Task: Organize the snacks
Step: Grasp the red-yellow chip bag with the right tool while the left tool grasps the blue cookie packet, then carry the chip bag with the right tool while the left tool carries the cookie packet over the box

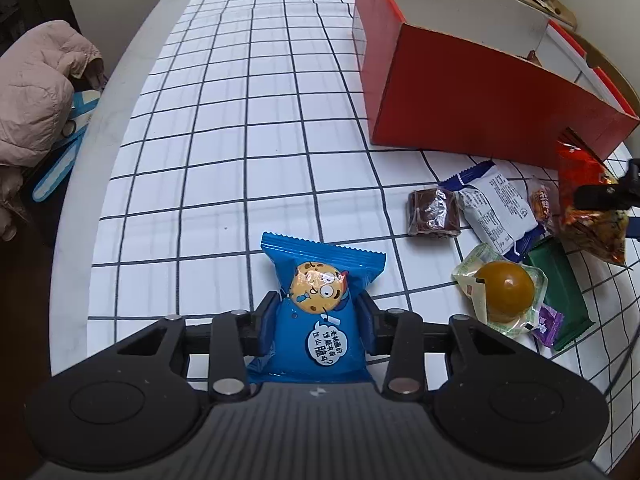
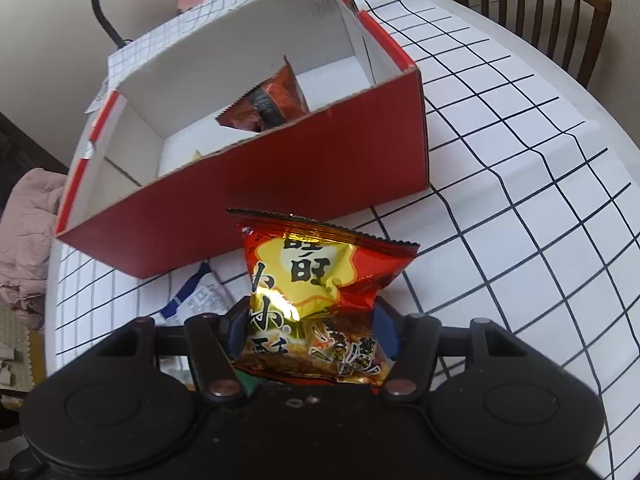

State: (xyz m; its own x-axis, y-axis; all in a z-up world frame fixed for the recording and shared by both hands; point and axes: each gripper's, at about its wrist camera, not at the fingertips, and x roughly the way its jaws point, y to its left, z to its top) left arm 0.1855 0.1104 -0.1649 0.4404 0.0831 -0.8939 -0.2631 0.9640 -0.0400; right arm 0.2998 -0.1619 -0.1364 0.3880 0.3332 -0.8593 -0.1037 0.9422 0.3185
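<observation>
My left gripper (image 1: 318, 312) is shut on a blue cookie packet (image 1: 320, 308) with a cartoon cookie face, held just above the checked tablecloth. My right gripper (image 2: 308, 320) is shut on a red and gold snack bag (image 2: 320, 280) in front of the red cardboard box (image 2: 280, 184); the bag also shows at the right edge of the left wrist view (image 1: 588, 208). The box (image 1: 480, 108) is open on top and holds a red-brown packet (image 2: 272, 100). Loose snacks lie near the box: a brown cake (image 1: 434, 214), a white and blue packet (image 1: 500, 212), a yellow round pastry (image 1: 506, 292), a green packet (image 1: 560, 292).
The round table carries a white cloth with a black grid (image 1: 240, 140). A pink jacket (image 1: 36, 84) lies off the table's left edge. A wooden chair (image 2: 540, 12) stands beyond the far side. A lamp arm (image 2: 104, 8) rises behind the box.
</observation>
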